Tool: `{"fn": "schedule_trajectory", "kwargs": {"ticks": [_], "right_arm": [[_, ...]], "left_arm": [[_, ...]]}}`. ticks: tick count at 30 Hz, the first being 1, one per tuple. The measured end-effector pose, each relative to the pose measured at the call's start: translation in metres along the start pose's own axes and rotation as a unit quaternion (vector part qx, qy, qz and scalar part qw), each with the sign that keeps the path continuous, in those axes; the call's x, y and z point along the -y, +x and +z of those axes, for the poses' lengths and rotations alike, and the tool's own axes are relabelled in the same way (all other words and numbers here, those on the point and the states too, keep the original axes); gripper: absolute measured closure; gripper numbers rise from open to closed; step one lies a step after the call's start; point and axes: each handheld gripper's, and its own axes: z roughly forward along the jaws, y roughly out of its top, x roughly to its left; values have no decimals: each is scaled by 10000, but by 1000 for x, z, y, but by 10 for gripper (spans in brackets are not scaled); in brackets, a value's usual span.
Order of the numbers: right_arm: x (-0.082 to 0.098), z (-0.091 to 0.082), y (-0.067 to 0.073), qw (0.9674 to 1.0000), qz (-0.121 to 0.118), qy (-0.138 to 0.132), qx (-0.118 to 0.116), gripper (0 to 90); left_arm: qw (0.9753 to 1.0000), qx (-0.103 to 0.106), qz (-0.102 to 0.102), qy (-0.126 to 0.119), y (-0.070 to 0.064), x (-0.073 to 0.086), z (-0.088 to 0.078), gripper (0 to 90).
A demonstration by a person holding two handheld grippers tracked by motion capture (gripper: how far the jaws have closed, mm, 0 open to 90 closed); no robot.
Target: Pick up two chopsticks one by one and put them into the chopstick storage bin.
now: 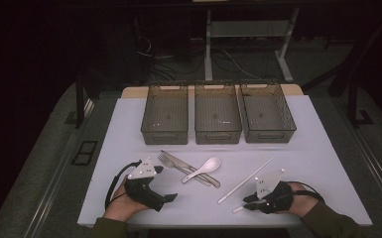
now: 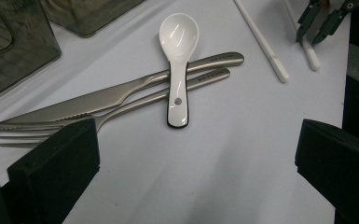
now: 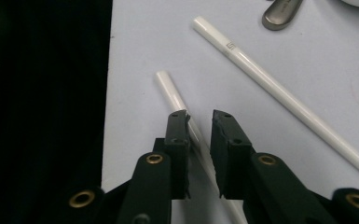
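A white spoon (image 2: pixel 179 70) lies across a steel knife (image 2: pixel 121 95) and fork (image 2: pixel 135 100) near the table's middle (image 1: pixel 198 171). Two white chopsticks lie to their right. The longer-looking one (image 1: pixel 245 179) lies free on a slant. The other chopstick (image 3: pixel 172 91) runs between the jaws of my right gripper (image 3: pixel 200 119), which stand a narrow gap apart and do not clamp it. My left gripper (image 2: pixel 196 154) rests at the front left (image 1: pixel 166 184), open wide and empty, with its left jaw near the fork's tines.
Three empty dark mesh bins (image 1: pixel 164 115) (image 1: pixel 217 115) (image 1: pixel 268 114) stand side by side at the back of the white table (image 1: pixel 302 153). The table's front edge runs just past both hands.
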Motion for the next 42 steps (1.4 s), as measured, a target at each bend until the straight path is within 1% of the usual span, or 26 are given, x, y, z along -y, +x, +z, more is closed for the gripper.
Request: {"fn": "schedule_trajectory", "kwargs": {"ticks": [2,5,7,10,12,14,15,16,18,20,22,23,24,26,29,30,31,32,33,34,35,37,38,40,41,42], "right_arm": [[2,-1,1,10000,-48,-36,-5,801],[3,-2,4,9997,-226,-56,30,813],[4,-2,5,9997,-244,-61,28,813],[4,-2,3,9996,-260,-67,-45,825],[5,-2,1,9997,-212,-50,-148,838],[6,-2,0,9998,-43,-107,-154,841],[6,-2,0,9998,-43,-107,-154,841],[7,-3,-2,9999,-40,-124,-69,842],[10,-6,-8,9998,77,-163,16,842],[11,-7,-10,9998,88,-183,38,842],[12,-10,-11,9996,160,-249,16,842],[12,-11,-10,9996,153,-242,82,842],[12,-11,-11,9994,186,-277,64,842],[12,-13,-12,9991,232,-325,125,842],[12,-16,-16,9982,360,-446,201,842],[12,-16,-16,9975,450,-485,233,841],[12,-17,-16,9972,483,-507,269,842],[12,-17,-18,9972,461,-513,291,842],[11,-17,-17,9958,652,-578,274,842],[12,-18,-20,9965,532,-543,347,842],[11,-17,-20,9956,653,-561,364,842],[11,-17,-23,9952,654,-550,470,841],[10,-16,-22,9938,824,-607,443,842],[10,-17,-25,9938,790,-592,507,841],[10,-16,-24,9926,921,-611,495,841],[11,-16,-26,9923,948,-566,567,841]], "left_arm": [[10000,2,9,9,0,0,1,0],[10000,4,15,26,-1,0,1,0],[10000,-3,11,14,-1,0,1,0],[10000,-7,6,7,0,0,1,0],[10000,-1,-1,-3,0,0,1,0],[10000,-1,1,-1,1,0,1,0],[10000,-1,10,16,1,0,1,0],[10000,-3,16,22,1,0,1,0],[10000,-2,7,19,0,0,1,0],[10000,-2,11,13,0,0,1,0],[10000,-2,2,-7,0,0,1,0],[10000,0,7,2,0,0,1,0],[10000,0,3,-2,0,0,1,0],[10000,-3,7,12,0,0,1,0],[10000,-3,10,20,0,0,1,0],[10000,0,19,30,0,0,1,0],[10000,1,17,30,0,0,1,0],[10000,3,19,28,0,0,1,0],[10000,2,19,27,0,0,1,0],[10000,0,14,21,0,0,1,0],[10000,-1,18,19,0,0,1,0],[10000,-1,12,23,0,0,2,0],[10000,-2,22,33,0,0,1,0],[10000,-2,18,22,0,0,1,0],[10000,-4,16,18,0,0,1,0],[10000,-6,14,17,0,0,1,0]]}}
